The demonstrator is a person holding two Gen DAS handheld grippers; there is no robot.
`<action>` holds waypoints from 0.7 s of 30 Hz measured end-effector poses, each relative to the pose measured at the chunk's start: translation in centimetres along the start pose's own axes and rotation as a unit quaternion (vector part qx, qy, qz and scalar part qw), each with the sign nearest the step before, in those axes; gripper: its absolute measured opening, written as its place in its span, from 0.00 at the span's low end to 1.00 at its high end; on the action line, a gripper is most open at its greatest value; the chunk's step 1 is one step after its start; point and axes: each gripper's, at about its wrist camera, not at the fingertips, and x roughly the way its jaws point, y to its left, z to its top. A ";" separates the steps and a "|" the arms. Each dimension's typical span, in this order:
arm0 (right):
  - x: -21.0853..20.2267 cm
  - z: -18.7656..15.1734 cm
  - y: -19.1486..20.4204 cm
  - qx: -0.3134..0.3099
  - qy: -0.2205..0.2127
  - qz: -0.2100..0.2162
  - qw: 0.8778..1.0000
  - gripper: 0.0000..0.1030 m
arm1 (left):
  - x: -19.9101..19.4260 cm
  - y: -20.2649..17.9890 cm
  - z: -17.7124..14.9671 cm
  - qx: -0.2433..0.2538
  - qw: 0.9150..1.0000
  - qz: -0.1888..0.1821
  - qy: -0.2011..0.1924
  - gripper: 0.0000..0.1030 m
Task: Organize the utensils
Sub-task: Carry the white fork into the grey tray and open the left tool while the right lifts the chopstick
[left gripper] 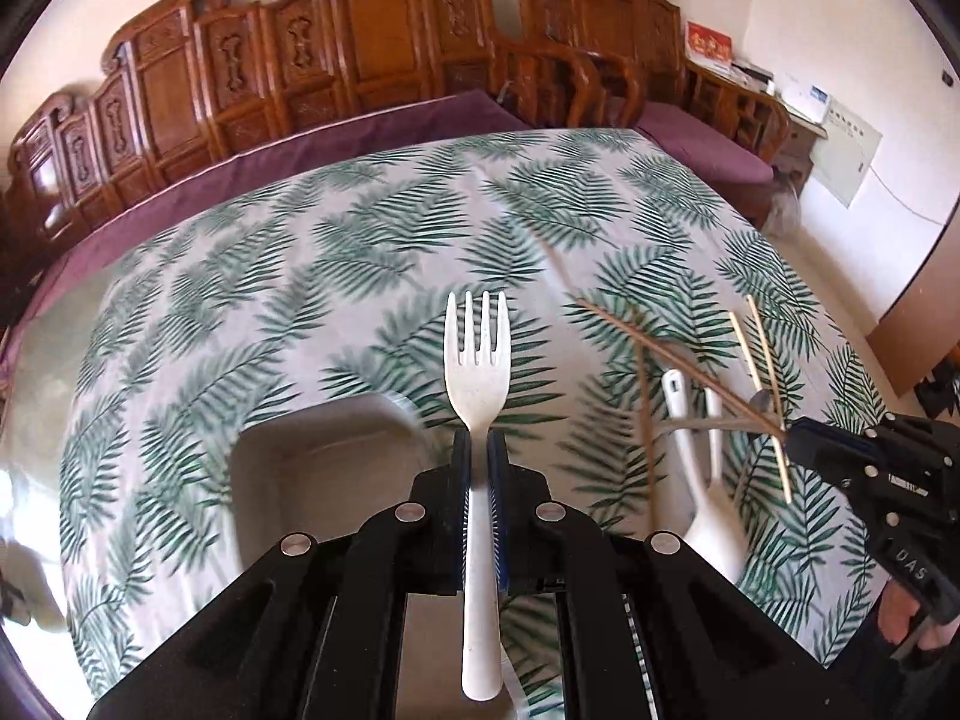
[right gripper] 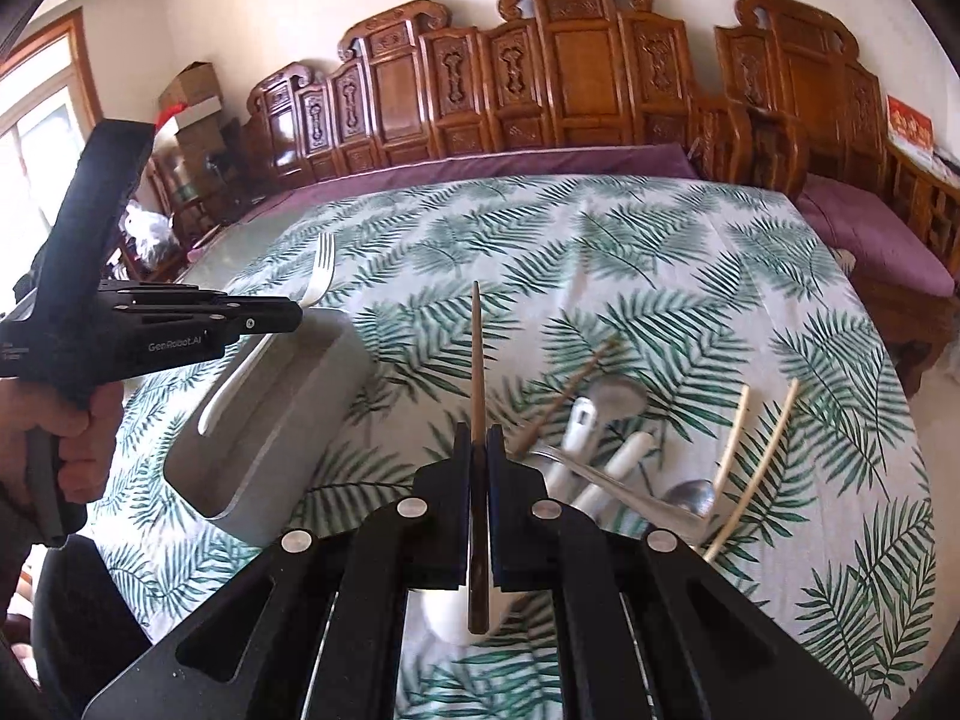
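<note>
- Left gripper (left gripper: 479, 450) clamped on the handle of a white plastic fork (left gripper: 478, 360), tines pointing away, held in the air above the table (left gripper: 372, 228), just over the near end of the grey tray (left gripper: 312, 468).
- Right gripper (right gripper: 479, 447) clamped on one dark brown chopstick (right gripper: 475, 360), tip pointing toward the far edge.
- Tray sits on the table's left side.
- Loose pile near the right front edge: second brown chopstick (right gripper: 561, 399), white-handled utensils (right gripper: 579, 438), metal spoon (right gripper: 690, 501), two pale chopsticks (right gripper: 756, 462).
- Leaf-print cloth (right gripper: 600, 252) covers the table.
</note>
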 end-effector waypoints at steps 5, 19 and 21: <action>0.0 0.6 2.7 -0.015 -0.003 0.005 1.000 0.06 | -0.3 3.6 -1.5 -0.027 1.000 0.006 0.001 0.05; 1.8 1.4 8.9 -0.040 0.011 0.008 0.999 0.06 | 1.9 7.1 -6.0 -0.057 0.998 0.011 0.019 0.05; 2.0 1.6 9.5 -0.043 0.014 0.008 0.999 0.06 | 1.8 7.5 -6.2 -0.062 0.998 0.011 0.013 0.05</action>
